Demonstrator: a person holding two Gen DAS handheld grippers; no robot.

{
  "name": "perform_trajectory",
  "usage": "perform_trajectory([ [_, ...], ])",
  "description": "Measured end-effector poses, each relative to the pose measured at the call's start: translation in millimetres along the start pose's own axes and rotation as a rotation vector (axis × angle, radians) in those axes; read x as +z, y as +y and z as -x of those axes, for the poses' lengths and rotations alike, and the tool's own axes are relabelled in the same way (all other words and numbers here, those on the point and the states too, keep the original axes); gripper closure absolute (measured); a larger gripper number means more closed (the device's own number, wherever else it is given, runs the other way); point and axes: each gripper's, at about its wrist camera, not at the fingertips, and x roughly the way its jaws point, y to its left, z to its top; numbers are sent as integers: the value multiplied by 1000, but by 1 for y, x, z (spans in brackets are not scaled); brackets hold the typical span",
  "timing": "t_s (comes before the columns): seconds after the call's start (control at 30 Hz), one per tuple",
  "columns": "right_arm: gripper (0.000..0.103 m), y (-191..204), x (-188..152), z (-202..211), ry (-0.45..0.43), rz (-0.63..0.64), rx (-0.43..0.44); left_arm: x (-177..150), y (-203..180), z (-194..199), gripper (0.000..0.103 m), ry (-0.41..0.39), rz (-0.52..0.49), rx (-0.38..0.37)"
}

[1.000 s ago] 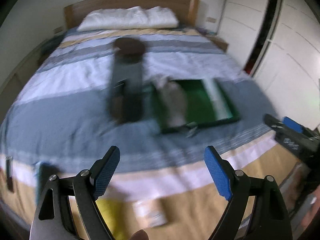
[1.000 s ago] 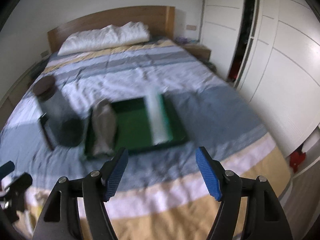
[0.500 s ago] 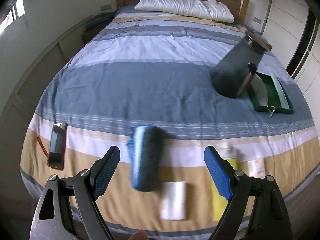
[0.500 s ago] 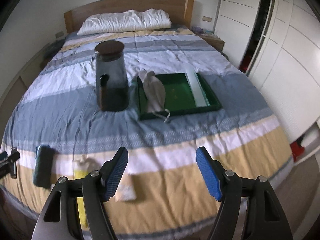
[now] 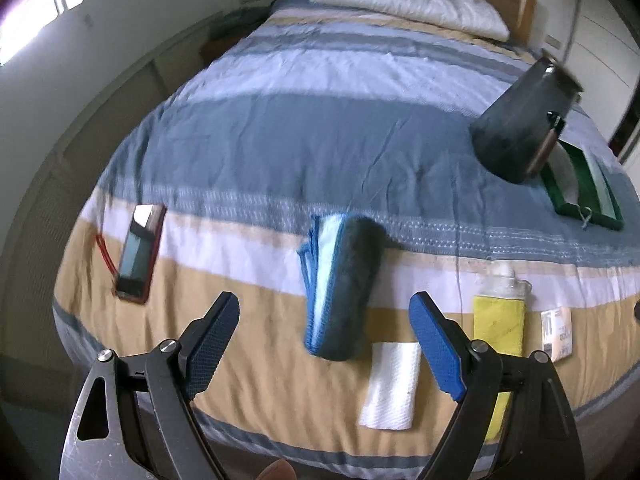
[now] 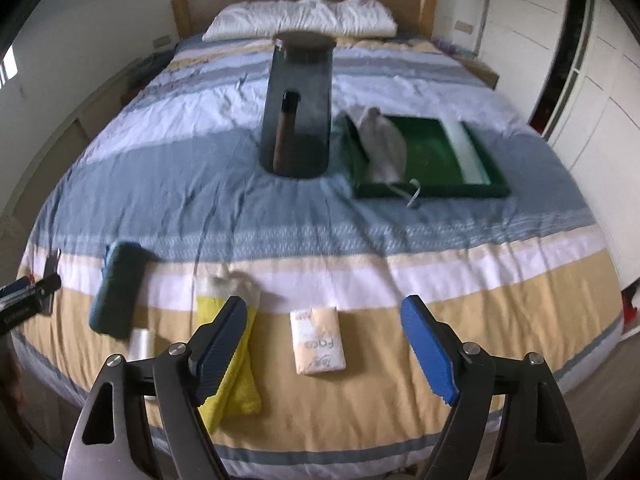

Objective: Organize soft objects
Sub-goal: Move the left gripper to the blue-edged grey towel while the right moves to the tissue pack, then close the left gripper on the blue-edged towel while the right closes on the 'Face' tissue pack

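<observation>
Hand-held gripper (image 5: 324,344) — one blue towel (image 5: 340,284).

We have swung the left gripper (image 5: 324,344) away from the green tray (image 5: 580,216) toward the foot of the bed, closer to the rolled blue towel (image 5: 340,284), which now sits between its open fingers. The right gripper (image 6: 322,344) has dropped toward the tissue pack (image 6: 318,340) and yellow cloth (image 6: 236,360).

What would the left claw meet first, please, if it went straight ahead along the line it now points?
Probably the rolled dark-blue towel lying on the striped bed cover: it sits centred between the open left claw fingers, just ahead. Depth is uncertain through the fisheye.
</observation>
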Motion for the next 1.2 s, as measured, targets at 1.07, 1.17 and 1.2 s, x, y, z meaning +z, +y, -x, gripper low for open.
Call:
perform_trajectory([
  [1.07,22,2,-39,-166,171,-5,14,-10,-11,-108,20,116,-63,38],
  [1.17,22,4,-39,-177,176,3,7,-9,-11,-116,20,127,-61,38],
  [1.2,22,5,-40,-181,178,6,6,-8,-11,-118,20,131,-61,38],
])
